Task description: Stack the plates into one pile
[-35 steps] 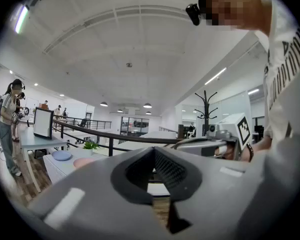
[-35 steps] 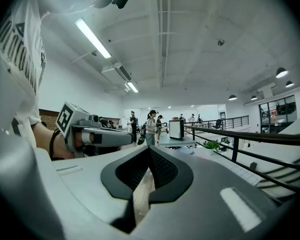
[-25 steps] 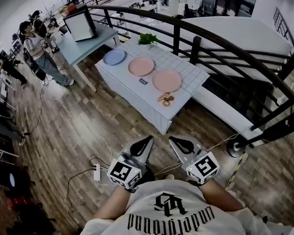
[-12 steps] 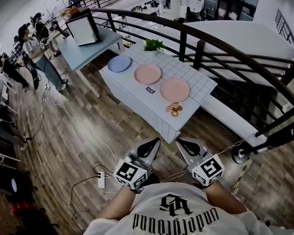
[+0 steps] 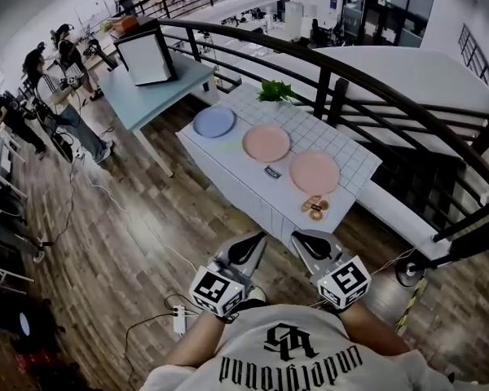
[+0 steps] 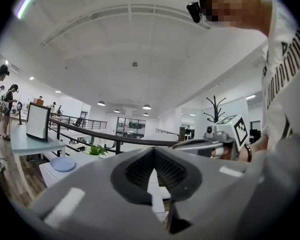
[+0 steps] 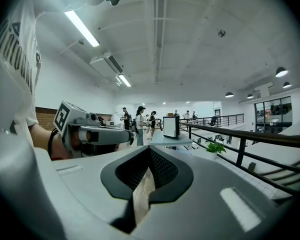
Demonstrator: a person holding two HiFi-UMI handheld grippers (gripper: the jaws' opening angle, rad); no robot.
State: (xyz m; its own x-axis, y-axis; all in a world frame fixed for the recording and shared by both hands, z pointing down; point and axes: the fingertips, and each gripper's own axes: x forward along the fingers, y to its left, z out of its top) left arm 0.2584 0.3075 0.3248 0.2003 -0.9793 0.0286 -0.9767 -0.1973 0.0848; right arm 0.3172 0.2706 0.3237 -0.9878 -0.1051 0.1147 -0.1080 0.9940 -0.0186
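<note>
Left tool [image 5: 255,243] and right tool [image 5: 301,241] both closed (nothing held), plates [image 5: 266,142] well ahead; nearby small items [image 5: 315,208] indistinct

Three plates [image 5: 266,143] in a row on table [image 5: 352,140], plant [image 5: 275,90] behind, railing [image 5: 367,80] beyond

Wood floor [image 5: 122,218] lies below the left gripper [image 5: 257,239]. Ahead stands a white table [image 5: 232,155], maybe tiled, beside a black railing [image 5: 339,103].
</note>
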